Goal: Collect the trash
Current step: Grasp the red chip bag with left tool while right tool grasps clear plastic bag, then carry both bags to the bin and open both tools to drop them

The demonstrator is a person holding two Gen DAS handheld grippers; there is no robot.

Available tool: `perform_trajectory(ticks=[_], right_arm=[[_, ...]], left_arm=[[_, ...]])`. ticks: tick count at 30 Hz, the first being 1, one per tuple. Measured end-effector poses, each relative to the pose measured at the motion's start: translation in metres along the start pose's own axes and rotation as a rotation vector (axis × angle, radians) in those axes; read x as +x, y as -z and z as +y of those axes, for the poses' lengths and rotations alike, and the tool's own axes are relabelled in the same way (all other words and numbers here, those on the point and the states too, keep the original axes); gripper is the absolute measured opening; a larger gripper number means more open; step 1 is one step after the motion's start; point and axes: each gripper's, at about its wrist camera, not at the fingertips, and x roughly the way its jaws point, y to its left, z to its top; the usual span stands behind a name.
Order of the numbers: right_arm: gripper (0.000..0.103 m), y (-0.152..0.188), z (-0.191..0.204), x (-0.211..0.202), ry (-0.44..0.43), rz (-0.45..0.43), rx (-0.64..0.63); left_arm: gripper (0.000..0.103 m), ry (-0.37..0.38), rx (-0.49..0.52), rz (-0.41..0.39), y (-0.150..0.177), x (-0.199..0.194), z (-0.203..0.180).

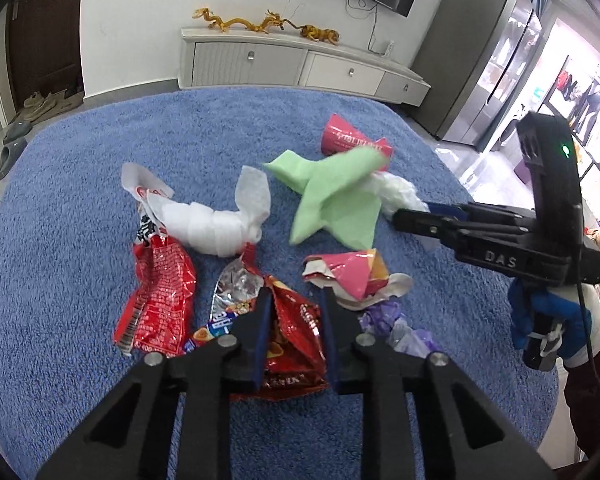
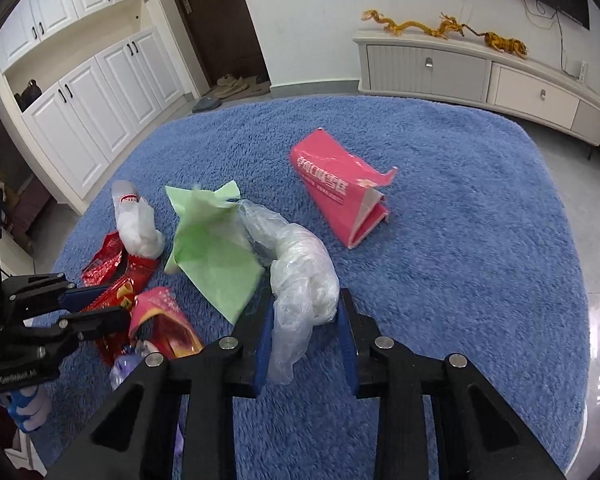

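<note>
Trash sits clustered mid-frame on the blue rug (image 2: 460,240): right gripper (image 2: 306,320) has its tongs apart, straddling the clear plastic bag (image 2: 304,272), green paper (image 2: 216,264) touching it on the left, pink carton (image 2: 340,188) apart at upper center. Left gripper (image 1: 294,320), lower center of its view, tongs apart around the red snack bag (image 1: 292,332); crumpled pink wrapper (image 1: 352,276) and purple scrap (image 1: 384,316) crowd its right, white tissue wad (image 1: 216,228) and second red wrapper (image 1: 160,292) its left.
</note>
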Motion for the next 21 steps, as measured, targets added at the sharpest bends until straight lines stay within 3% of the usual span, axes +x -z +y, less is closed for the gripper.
perform_trajectory(ticks=[11,15,21], right_arm=[[0.028,0.034,-0.027,-0.074,0.076,-0.091,0.044],[0.028,0.051,-0.044,-0.104,0.104,-0.135,0.081],[0.028,0.079,-0.081,-0.145,0.163,-0.187,0.152]], left_arm=[[0.013,-0.001,0.016,-0.12,-0.005,-0.051,-0.017],[0.013,0.007,0.05,-0.159,-0.013,-0.068,-0.04],[0.013,0.086,0.14,-0.183,-0.032,-0.069,-0.105]])
